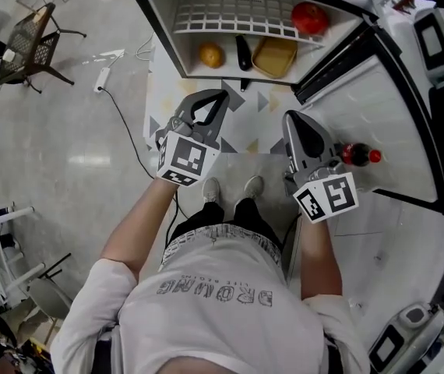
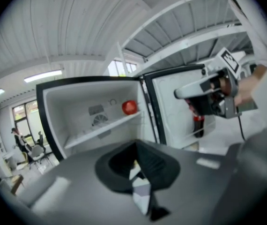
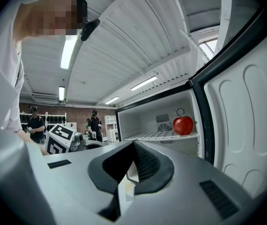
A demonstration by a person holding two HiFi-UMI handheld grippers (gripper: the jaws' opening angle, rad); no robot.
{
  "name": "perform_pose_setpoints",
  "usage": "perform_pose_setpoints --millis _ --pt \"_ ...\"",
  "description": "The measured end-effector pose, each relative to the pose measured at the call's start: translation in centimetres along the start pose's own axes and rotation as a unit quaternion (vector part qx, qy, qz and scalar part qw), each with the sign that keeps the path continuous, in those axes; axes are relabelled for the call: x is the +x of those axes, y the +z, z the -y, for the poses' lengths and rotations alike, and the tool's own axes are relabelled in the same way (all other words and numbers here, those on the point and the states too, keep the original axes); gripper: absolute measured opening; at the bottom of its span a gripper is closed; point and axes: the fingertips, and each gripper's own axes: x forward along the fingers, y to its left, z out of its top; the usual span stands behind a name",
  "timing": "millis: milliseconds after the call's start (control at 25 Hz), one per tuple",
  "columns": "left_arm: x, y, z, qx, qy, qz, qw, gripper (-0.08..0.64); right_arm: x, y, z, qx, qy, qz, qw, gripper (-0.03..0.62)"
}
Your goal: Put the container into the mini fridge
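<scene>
The mini fridge (image 1: 160, 22) stands open in front of me, its door (image 1: 378, 123) swung out to the right. On its floor lies a yellowish container (image 1: 275, 57) beside a dark object (image 1: 243, 53) and an orange (image 1: 211, 54). A red apple (image 1: 309, 18) rests on the white wire shelf (image 1: 230, 14); it also shows as the apple (image 2: 129, 107) and apple (image 3: 183, 124) in the gripper views. My left gripper (image 1: 222, 94) and right gripper (image 1: 290, 115) hover in front of the opening, both shut and holding nothing. The closed tip of the left gripper (image 2: 136, 144) and of the right gripper (image 3: 133, 143) each point at the fridge.
A cola bottle (image 1: 360, 155) stands in the door shelf. A patterned mat (image 1: 245, 127) lies under the fridge front. A chair (image 1: 35, 41) and a power strip with cable (image 1: 103, 76) are on the floor at left, and machines (image 1: 440, 45) at right. People (image 3: 94, 123) stand far back.
</scene>
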Motion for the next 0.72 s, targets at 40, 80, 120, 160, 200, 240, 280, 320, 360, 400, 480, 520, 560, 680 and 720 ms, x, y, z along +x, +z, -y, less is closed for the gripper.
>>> perform_pose_setpoints --millis 40,80,120,160,200,240,280,320,360,400,480,520,560,680,720 --pt "-0.3 0.1 -0.2 -0.002 0.001 0.002 1.0000 0.008 0.0 0.2 -0.1 -0.001 0.000 0.001 1.000 0.000" --pt "-0.6 0.2 -0.4 -0.005 0.002 0.005 1.0000 0.008 0.1 0.3 -0.2 -0.002 -0.001 0.002 1.000 0.000" --pt "-0.9 0.3 -0.6 -0.008 0.003 0.008 0.9999 0.008 0.1 0.4 -0.3 -0.003 -0.001 0.003 1.000 0.000" --pt "-1.1 0.4 -0.7 -0.009 0.003 0.011 0.9999 0.008 0.0 0.5 -0.4 -0.004 -0.002 0.003 1.000 0.000" --pt "-1.4 0.6 -0.9 -0.010 0.003 0.015 0.9998 0.008 0.0 0.6 -0.4 -0.005 -0.003 0.003 1.000 0.000" --pt "-1.7 0.7 -0.9 -0.011 0.003 0.019 0.9998 0.008 0.0 0.7 -0.5 -0.006 -0.003 0.003 1.000 0.000" --pt "-2.0 0.8 -1.0 -0.013 0.001 0.022 0.9997 0.008 0.0 0.8 -0.6 -0.007 -0.003 0.003 1.000 0.000" --pt "-2.2 0.9 -1.1 -0.015 0.000 0.025 0.9996 0.008 0.0 0.8 -0.7 -0.008 -0.003 0.003 1.000 0.000" --pt "-2.4 0.8 -1.3 -0.018 0.000 0.026 0.9995 0.008 0.0 0.9 -0.9 -0.009 -0.003 0.004 1.000 0.000" --pt "-2.6 0.8 -1.4 -0.022 0.000 0.027 0.9994 0.008 0.0 1.1 -1.0 -0.010 -0.002 0.004 1.000 0.000" --pt "-3.0 0.8 -1.6 -0.028 0.001 0.030 0.9992 0.008 0.0 1.4 -1.2 -0.011 -0.002 0.006 1.000 0.000" --pt "-3.1 0.9 -1.6 -0.029 0.000 0.032 0.9991 0.008 0.0 1.5 -1.3 -0.011 -0.001 0.006 1.000 0.000" --pt "-3.3 0.9 -1.6 -0.029 -0.002 0.035 0.9989 0.008 0.0 1.7 -1.3 -0.013 -0.001 0.007 1.000 0.000" --pt "-3.5 0.8 -1.4 -0.025 -0.011 0.043 0.9987 0.008 0.0 1.8 -1.5 -0.014 0.000 0.007 1.000 0.000" --pt "-3.6 0.8 -1.3 -0.025 -0.014 0.044 0.9986 0.008 0.0 1.8 -1.5 -0.015 0.001 0.006 1.000 0.000"
